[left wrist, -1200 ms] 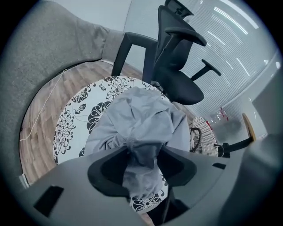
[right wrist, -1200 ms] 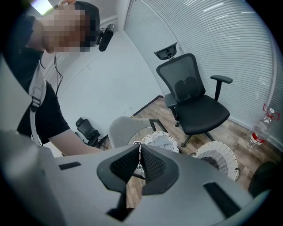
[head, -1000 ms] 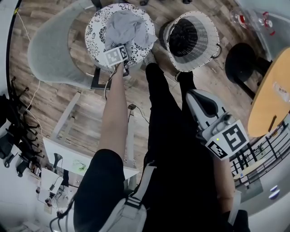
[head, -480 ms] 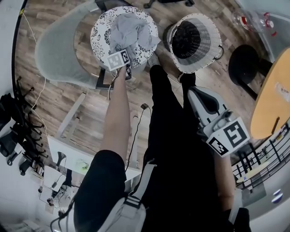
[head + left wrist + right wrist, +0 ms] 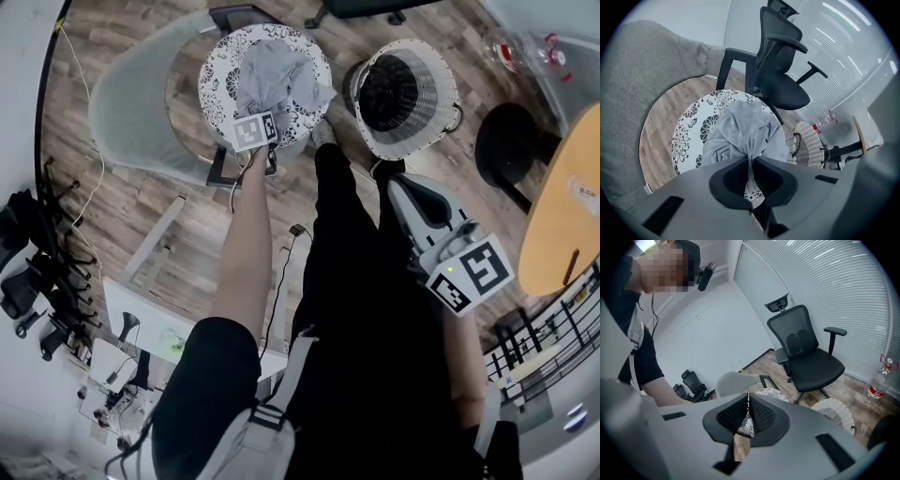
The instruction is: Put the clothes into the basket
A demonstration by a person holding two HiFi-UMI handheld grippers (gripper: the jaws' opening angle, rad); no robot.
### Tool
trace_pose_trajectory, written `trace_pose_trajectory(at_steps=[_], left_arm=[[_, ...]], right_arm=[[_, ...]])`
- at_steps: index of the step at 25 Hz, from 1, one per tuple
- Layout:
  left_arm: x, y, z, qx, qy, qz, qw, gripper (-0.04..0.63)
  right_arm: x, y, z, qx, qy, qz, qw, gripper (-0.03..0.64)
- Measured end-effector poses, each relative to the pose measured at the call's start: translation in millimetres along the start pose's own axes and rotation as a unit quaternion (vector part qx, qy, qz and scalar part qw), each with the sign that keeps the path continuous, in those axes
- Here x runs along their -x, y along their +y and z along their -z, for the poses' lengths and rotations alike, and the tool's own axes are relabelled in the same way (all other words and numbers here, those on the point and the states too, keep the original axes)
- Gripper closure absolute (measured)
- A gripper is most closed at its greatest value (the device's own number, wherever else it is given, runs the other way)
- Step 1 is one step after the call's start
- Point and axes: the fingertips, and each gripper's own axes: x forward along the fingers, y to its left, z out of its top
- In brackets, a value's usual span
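A grey garment (image 5: 274, 67) lies heaped on a round seat with a black-and-white flower print (image 5: 216, 73). My left gripper (image 5: 259, 126) points steeply down at the heap's near edge, shut on a fold of the grey garment (image 5: 745, 131), which rises in a peak between the jaws (image 5: 751, 159). The white wicker basket (image 5: 441, 82) stands on the floor just right of the seat, with nothing visible in its dark inside. My right gripper (image 5: 401, 186) hangs lower right, well short of the basket, its jaws (image 5: 748, 401) shut with nothing between them.
A grey curved lounge chair (image 5: 141, 103) wraps round the seat's left. Behind seat and basket stands a black office chair (image 5: 783, 79). A round black stool (image 5: 511, 136), a wooden table (image 5: 562, 206) and a plastic bottle (image 5: 525, 42) are at the right. Cables trail on the wood floor.
My left gripper has closed on the grey garment and risen a little, drawing a fold up with it. The right gripper has stayed where it was.
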Motion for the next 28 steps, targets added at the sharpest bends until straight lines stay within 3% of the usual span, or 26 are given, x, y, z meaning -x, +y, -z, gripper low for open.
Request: trace_pose_trajectory(at_steps=[19, 24, 28], left_arm=[[104, -63, -41, -0.116, -0.022, 0.056, 0.9914, 0.573], [133, -81, -56, -0.17, -0.021, 0.046, 0.9841, 0.572], [156, -98, -65, -0.205, -0.024, 0.059, 0.9768, 0.572]], right_arm=[[-3, 3, -29, 0.016, -0.039, -0.007, 0.999, 0.598], [1, 0, -36, 0.015, -0.054, -0.004, 0.998, 0.598], [5, -2, -45, 0.016, -0.071, 0.006, 0.997, 0.598]])
